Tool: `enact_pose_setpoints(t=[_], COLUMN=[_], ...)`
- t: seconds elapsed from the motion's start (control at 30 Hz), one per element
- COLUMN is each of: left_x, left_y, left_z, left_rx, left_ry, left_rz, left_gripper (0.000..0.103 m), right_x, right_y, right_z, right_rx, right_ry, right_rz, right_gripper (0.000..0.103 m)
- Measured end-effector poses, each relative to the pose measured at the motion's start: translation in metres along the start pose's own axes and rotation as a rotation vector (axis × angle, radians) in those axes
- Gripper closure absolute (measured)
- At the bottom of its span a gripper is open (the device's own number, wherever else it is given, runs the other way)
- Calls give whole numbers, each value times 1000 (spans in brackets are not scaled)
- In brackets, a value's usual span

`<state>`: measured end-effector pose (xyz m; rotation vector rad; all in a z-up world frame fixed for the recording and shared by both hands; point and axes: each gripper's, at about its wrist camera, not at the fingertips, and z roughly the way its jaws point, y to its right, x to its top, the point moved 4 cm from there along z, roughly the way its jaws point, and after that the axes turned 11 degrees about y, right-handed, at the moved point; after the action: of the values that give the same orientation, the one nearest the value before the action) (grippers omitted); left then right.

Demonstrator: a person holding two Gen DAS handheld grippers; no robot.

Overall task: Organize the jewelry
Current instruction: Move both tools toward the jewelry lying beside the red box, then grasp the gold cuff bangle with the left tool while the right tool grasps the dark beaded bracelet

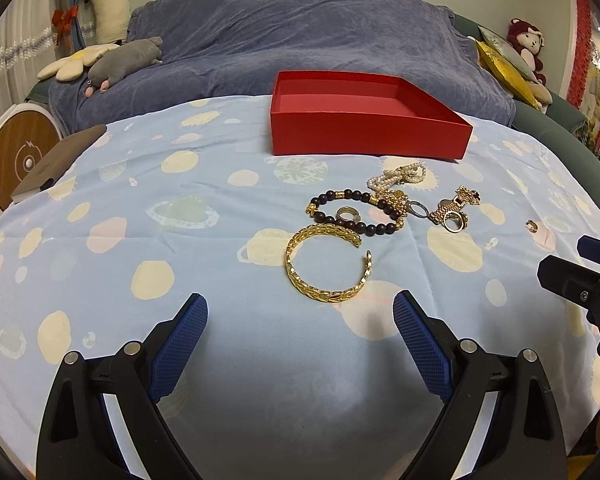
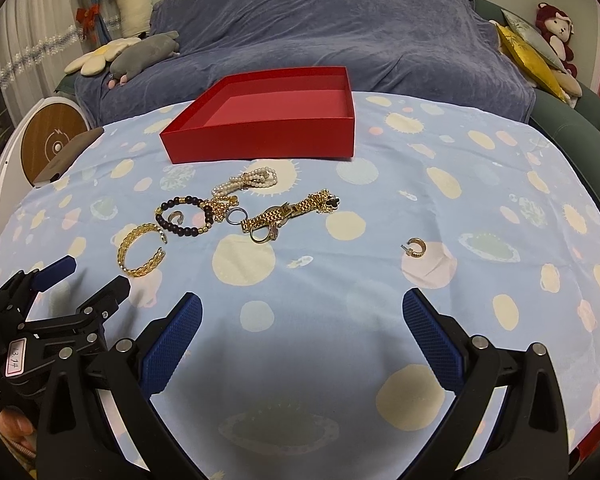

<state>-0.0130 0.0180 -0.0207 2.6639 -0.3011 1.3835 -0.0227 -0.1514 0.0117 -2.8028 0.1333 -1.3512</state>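
Reading "13.14", handwritten label (image 2: 17, 356), left tongs (image 2: 88, 276)

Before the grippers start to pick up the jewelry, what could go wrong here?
1. The beaded bracelet, pearl strand and gold chain touch in one pile; lifting one may drag the others.
2. The small hoop earring lies flat and alone on soft cloth; the wide pads may pinch fabric instead.
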Motion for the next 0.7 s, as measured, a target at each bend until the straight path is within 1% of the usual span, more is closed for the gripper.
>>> enact_pose_setpoints(t=[0.1, 0.27, 0.3, 0.33, 0.37, 0.4, 0.53, 0.7], left_x=[4, 9, 9, 9, 8, 9, 11, 13], left_y=[3, 8, 9, 10, 11, 12, 16, 14], left_z=[4, 30, 33, 37, 41, 42, 42, 40], left_rx=[-1, -3, -1, -9, -21, -12, -34, -56], left_ry=[-4, -80, -88, -97, -115, -111, -101, -85], left_rz=[12, 14, 21, 25, 22, 30, 45, 27], left_gripper=[11, 11, 14, 27, 32, 35, 50, 50], right_x=[0, 0, 1, 1, 1, 1, 3, 5], right_y=[1, -3, -3, -2, -2, 0, 5, 5], right_z=[4, 11, 13, 15, 16, 17, 20, 25], right_rx=[3, 14, 16, 19, 25, 31, 60, 72], right_ry=[-3, -8, -8, -10, -12, -13, -14, -15], right_rz=[-12, -41, -41, -39, -33, -25, 18, 29], right_gripper=[5, 5, 5, 5, 5, 5, 5, 6])
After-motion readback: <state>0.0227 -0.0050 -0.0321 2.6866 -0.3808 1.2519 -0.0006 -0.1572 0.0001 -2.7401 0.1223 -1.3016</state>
